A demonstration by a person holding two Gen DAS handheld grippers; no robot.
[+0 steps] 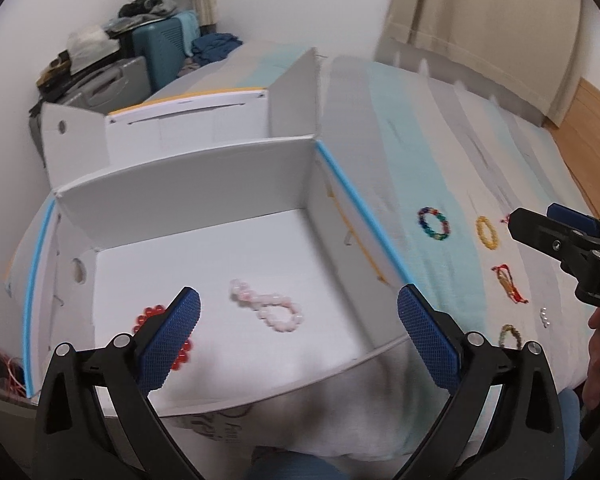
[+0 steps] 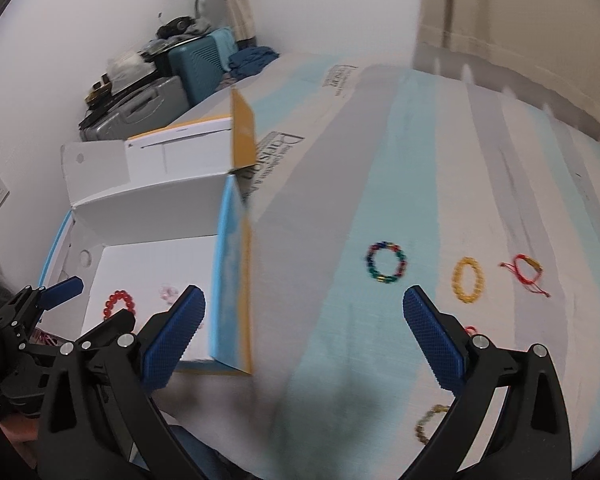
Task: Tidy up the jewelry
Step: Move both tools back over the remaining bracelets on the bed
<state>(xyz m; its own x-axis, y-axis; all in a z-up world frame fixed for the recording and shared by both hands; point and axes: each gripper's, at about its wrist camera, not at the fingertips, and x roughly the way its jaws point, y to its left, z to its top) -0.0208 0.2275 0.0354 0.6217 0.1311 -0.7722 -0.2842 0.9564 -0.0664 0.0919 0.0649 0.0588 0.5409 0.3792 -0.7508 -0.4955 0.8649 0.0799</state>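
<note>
Left gripper (image 1: 299,312) hangs over the white box (image 1: 204,168), jaws wide apart, nothing between them. Inside the box lie a pink bead bracelet (image 1: 270,306) & a red bead bracelet (image 1: 168,334), the red one partly behind the left finger. Right gripper (image 2: 304,320) is also spread wide w/ nothing in it, above the striped cloth (image 2: 340,184). On the cloth, right of the box: multicolour bracelet (image 2: 387,262), yellow bracelet (image 2: 467,280), red string bracelet (image 2: 526,272), apart from each other.

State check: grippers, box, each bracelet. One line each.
left hand-held gripper: open, empty, over the box
right hand-held gripper: open, empty
box: lid open
pink bracelet: in box, twisted
red bracelet: in box
multicolor bracelet: on the bedsheet, outside box
yellow bracelet: on the bedsheet, outside box
</note>
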